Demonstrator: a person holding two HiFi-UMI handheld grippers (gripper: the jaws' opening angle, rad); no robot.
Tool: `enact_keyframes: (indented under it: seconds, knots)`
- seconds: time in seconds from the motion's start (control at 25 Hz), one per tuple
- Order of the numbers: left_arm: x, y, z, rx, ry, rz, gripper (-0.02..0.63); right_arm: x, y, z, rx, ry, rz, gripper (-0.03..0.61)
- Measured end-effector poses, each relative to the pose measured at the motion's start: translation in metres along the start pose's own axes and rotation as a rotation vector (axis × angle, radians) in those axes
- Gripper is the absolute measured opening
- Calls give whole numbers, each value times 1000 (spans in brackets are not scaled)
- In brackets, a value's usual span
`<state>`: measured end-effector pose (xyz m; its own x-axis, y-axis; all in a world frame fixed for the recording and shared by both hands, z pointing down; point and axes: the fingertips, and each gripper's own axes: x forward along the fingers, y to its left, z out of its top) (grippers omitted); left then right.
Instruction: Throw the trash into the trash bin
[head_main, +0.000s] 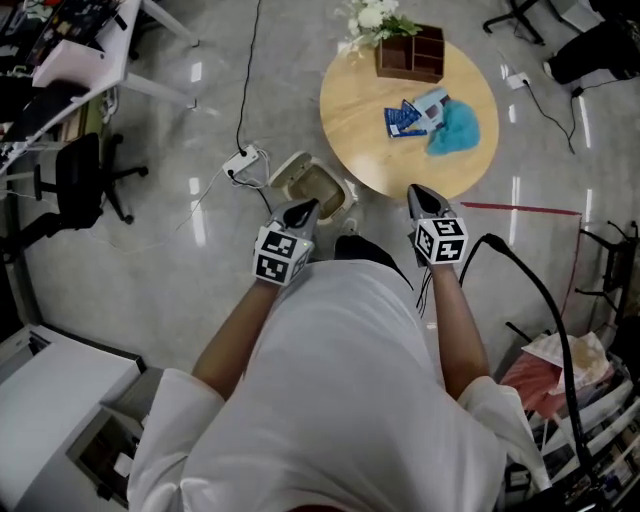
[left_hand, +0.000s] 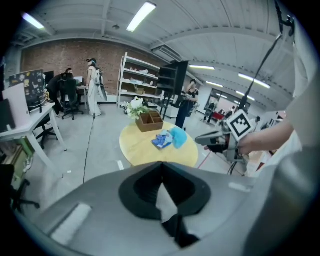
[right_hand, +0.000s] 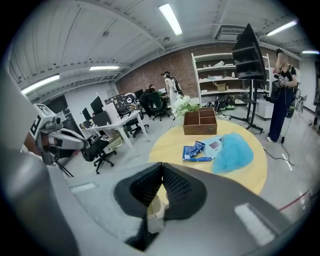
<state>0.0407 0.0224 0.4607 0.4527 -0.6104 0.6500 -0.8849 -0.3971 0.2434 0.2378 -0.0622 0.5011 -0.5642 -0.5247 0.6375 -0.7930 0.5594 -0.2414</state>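
Far left on the grey floor stands a black office chair (head_main: 82, 180), and further in lies a white power strip (head_main: 246, 157) with its cable running up the floor. My left tool (head_main: 300, 212) comes next. In the left gripper view its black pads are pressed together at the tips with nothing between them.

Just beside that tool's tip, on the floor near the table's edge, sits the small beige plastic trash bin (head_main: 292, 168), its mouth facing up. My right tool (head_main: 422, 193) is across from it, close to the table's near rim, its jaws also pressed together and pinching nothing. In the right gripper view, a bit of the beige bin shows through the gap behind the pads.

The round pale-wood table (head_main: 360, 110) carries the trash, well apart from the bin:
- a crumpled dark-blue foil wrapper (head_main: 402, 120)
- a flat light-blue packet (head_main: 433, 103) touching it
- a fluffy turquoise wad (head_main: 458, 129) on the right

At the table's far edge stands a brown wooden compartment box (head_main: 411, 55), with white flowers (head_main: 372, 17) to its left.
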Motion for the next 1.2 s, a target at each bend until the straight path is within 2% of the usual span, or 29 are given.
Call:
enact_keyframes:
  seconds: [0.16,0.48,0.88,1.04,1.2]
  knots:
    - [9,-3,4,-19,7,21,3,13,-34,-4,11,38,-18,37]
    - [19,2,8,-50,29,57,3,32,-110,-10,52,101,-106,58]
    - [25,15,1,-88,51,67,3,55,-168,-12,28,181,-208,96]
    - [26,20,0,-97,64,67,3,65,-184,-12,22,210,-232,131]
    - [29,26,1,-111,63,80,3,79,-202,-7,18,234,-267,203]
